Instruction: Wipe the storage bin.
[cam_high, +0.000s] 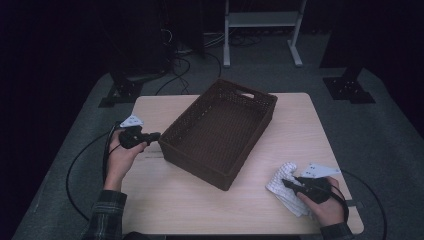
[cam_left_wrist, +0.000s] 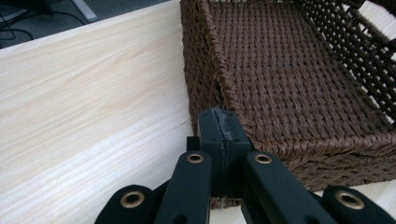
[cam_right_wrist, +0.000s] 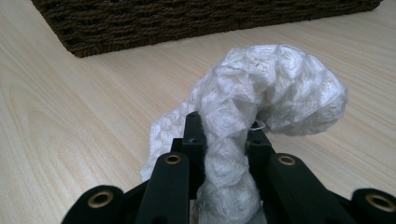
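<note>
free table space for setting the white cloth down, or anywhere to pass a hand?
Bare wood runs along the near edge of the table, between the left hand and the white cloth. The far right corner beyond the cloth is bare too. The basket is empty inside. Crowded: the basket's left corner, where the left gripper is clamped, and the near right, where the right gripper pinches the cloth.

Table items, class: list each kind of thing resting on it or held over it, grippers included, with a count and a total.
Brown woven basket: 1
White textured cloth: 1
Handheld grippers: 2, the left gripper and the right gripper
Total: 4
</note>
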